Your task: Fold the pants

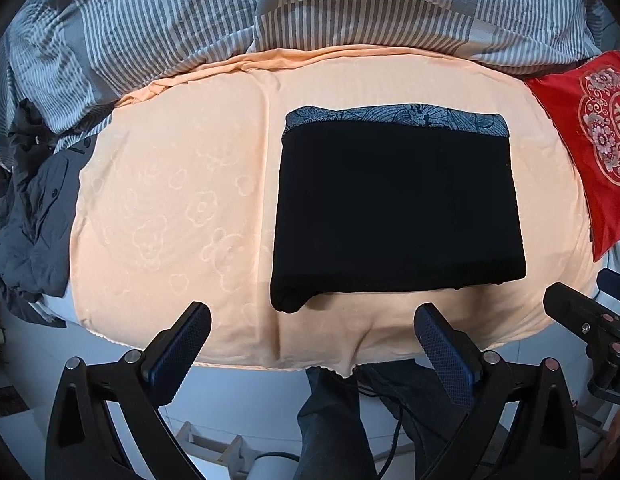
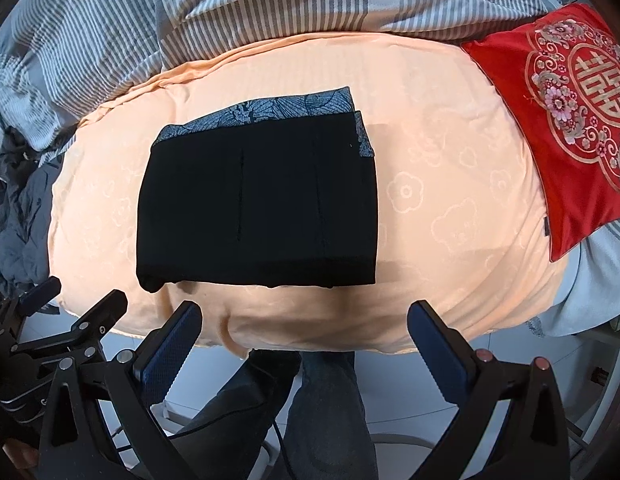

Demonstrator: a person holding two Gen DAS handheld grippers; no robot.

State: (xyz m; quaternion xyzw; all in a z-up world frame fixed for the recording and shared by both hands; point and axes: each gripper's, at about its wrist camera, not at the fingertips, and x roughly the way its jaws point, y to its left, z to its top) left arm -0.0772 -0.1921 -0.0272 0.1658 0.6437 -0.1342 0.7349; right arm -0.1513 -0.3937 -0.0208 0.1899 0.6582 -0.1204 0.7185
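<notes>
Lying square, folded pants point(image 1: 398, 208), sheet-ringed.

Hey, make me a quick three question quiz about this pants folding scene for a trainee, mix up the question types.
1. True or false: the pants lie folded on the orange sheet.
2. Which lies at the sheet's right edge? A) red cushion B) book C) shoe
3. Fill in: neither the left gripper nor the right gripper holds anything; both stand ____.

Key: 1 true; 2 A; 3 open
</notes>
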